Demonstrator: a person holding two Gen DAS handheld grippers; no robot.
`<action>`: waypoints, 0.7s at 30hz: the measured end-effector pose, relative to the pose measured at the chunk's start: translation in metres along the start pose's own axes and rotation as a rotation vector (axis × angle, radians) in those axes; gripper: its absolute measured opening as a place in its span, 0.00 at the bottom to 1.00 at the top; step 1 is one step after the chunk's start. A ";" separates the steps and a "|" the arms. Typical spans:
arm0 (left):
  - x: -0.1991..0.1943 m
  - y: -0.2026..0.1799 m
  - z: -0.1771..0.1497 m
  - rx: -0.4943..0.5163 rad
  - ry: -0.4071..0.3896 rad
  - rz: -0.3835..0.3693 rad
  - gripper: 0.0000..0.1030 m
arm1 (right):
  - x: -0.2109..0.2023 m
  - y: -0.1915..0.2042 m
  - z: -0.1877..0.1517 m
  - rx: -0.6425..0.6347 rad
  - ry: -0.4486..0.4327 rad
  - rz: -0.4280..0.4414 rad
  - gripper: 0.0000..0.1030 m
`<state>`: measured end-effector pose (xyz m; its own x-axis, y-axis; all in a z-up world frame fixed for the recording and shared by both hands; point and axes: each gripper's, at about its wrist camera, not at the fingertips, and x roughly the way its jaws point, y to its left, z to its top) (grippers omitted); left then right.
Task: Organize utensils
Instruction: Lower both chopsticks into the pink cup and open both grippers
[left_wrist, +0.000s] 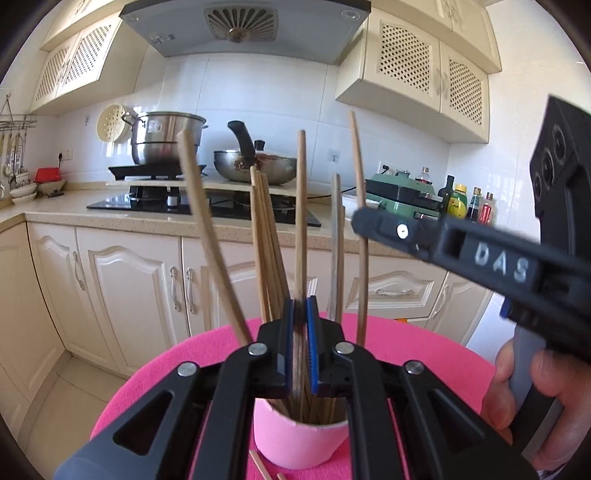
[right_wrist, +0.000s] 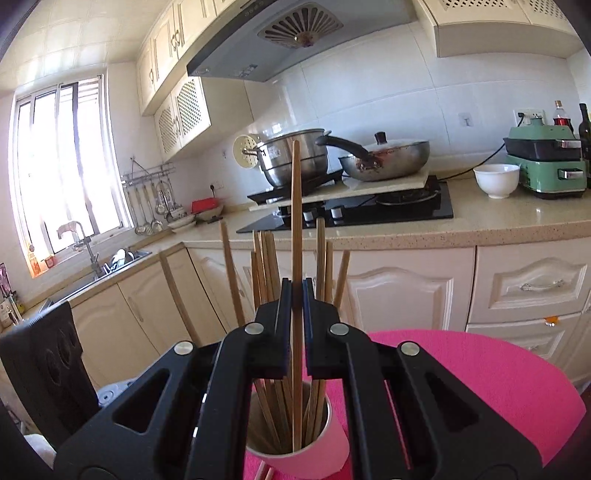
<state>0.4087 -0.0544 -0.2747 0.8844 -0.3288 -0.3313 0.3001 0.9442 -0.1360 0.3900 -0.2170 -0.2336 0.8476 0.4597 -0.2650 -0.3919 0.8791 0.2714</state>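
Over the pink cup (left_wrist: 295, 439) on the pink-covered counter (left_wrist: 424, 343), both hands are lowering chopsticks into the bundle. Left tongs (left_wrist: 300, 325) are pinching one upright chopstick (left_wrist: 301, 221), and right tongs (right_wrist: 296, 306) are pinching another (right_wrist: 296, 221), each held vertical, probably so it slides in cleanly. Only the left view is showing the right hand (left_wrist: 517, 391) and a loose stick (left_wrist: 260, 465) beside the cup.

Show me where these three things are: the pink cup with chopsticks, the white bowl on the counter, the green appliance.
pink cup (left_wrist: 295, 439), left wrist view, on its front wall.
white bowl (right_wrist: 496, 181), right wrist view, on its outer side.
green appliance (right_wrist: 546, 162), right wrist view, on its front body.
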 end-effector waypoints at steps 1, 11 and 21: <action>-0.001 0.001 0.000 -0.005 0.001 0.003 0.07 | -0.001 0.000 -0.002 0.002 0.007 -0.004 0.06; -0.024 0.009 0.010 -0.061 0.003 0.076 0.24 | -0.006 0.006 -0.012 0.002 0.089 -0.030 0.06; -0.036 0.024 0.019 -0.050 0.123 0.292 0.26 | -0.007 0.016 -0.016 -0.006 0.155 -0.050 0.06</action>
<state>0.3909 -0.0195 -0.2477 0.8800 -0.0472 -0.4727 0.0193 0.9978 -0.0636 0.3725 -0.2040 -0.2421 0.8010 0.4289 -0.4177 -0.3531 0.9019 0.2489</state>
